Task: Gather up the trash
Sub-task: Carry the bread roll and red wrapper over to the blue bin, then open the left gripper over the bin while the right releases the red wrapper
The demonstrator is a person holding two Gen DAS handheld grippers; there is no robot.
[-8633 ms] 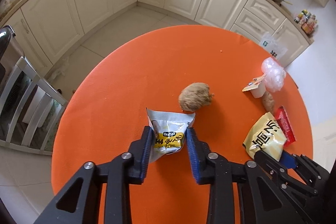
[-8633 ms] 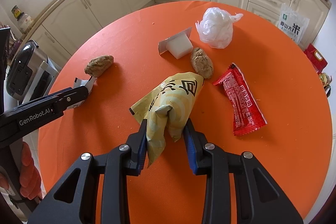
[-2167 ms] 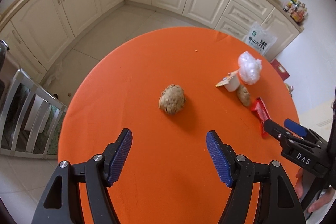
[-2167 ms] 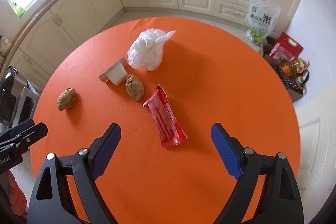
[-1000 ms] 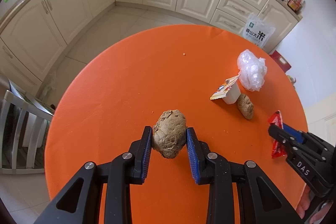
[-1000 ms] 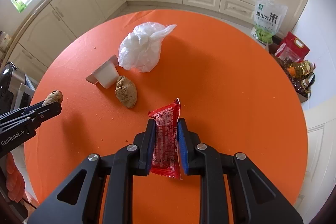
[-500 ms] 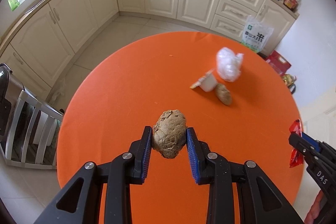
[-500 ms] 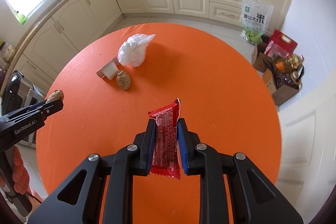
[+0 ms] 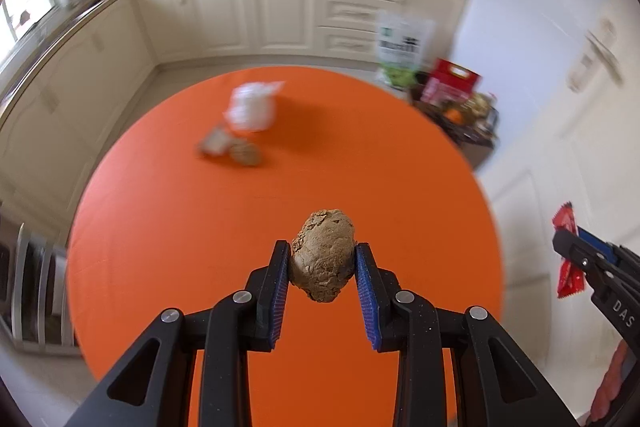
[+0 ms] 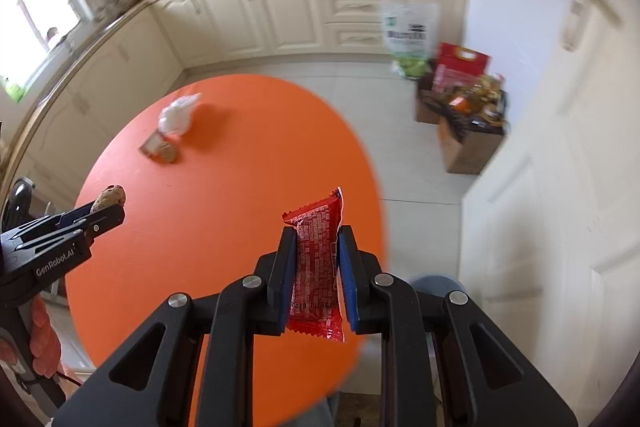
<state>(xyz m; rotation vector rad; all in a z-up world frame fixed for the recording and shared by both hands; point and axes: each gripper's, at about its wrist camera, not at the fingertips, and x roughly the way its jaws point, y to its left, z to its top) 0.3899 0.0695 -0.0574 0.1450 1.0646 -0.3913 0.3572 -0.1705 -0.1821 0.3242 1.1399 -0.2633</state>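
Trash is up in the air on both sides. Over on the left, the left gripper [image 9: 322,269] has its 2 blue-padded jaws clamped on a brown crumbly lump [image 9: 323,255], held clear above the near half of the round orange table [image 9: 168,227]. Back toward the far edge of the table, left of centre, 3 pieces sit bunched together and blurred: a small white cup [image 9: 214,145], a second brown lump [image 9: 246,155] touching it, and a crumpled white plastic bag [image 9: 252,109] just behind them. Moving right, the right gripper [image 10: 316,263] has its jaws pressed together on a red snack wrapper [image 10: 318,267], held upright over the table's near right edge, with the wrapper's top and bottom sticking out past the pads. Beyond the table's right edge, a cardboard box [image 10: 466,143] sits on the floor.
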